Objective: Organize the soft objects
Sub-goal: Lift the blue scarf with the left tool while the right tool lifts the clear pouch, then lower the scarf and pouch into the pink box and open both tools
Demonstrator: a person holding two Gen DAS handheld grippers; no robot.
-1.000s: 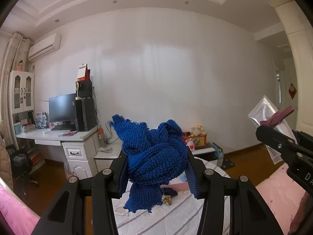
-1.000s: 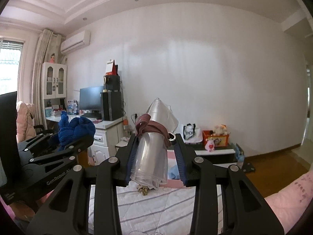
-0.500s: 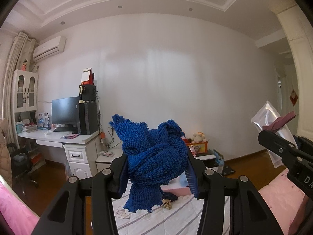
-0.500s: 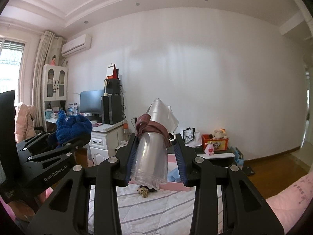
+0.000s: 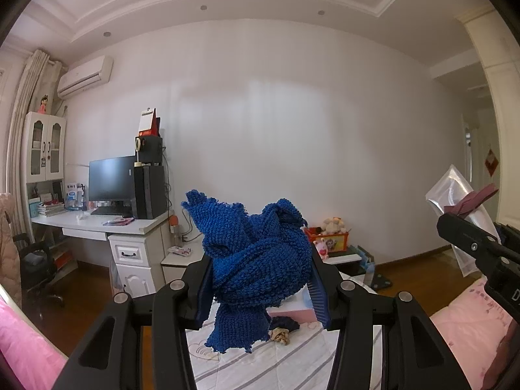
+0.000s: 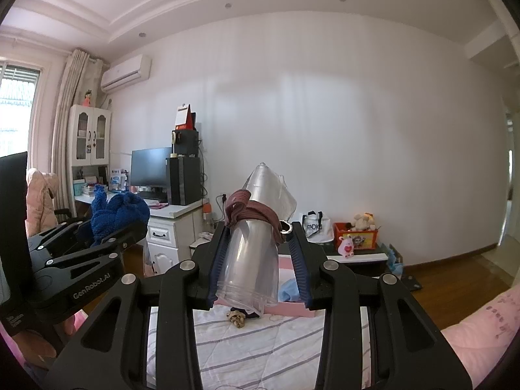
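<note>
My left gripper [image 5: 260,279] is shut on a bunched blue knitted scarf [image 5: 253,260], held in the air above the striped bed [image 5: 292,364]; the scarf also shows in the right wrist view [image 6: 113,214]. My right gripper [image 6: 258,266] is shut on a clear plastic bag [image 6: 253,260] with a maroon strap [image 6: 250,211] wrapped around it. It also shows at the right edge of the left wrist view [image 5: 455,195]. A small beige scrunchie [image 6: 236,318] and a dark one [image 5: 286,323] lie on the bed below.
A pink box [image 6: 289,308] with light blue cloth [image 6: 289,289] sits at the bed's far end. A white desk [image 5: 107,227] with monitor stands left. A pink quilt [image 5: 471,334] lies right. Toys [image 6: 357,234] on a low stand by the wall.
Both grippers have tilted down a little and hold their loads unchanged; more of the bed and pink box shows below them.
</note>
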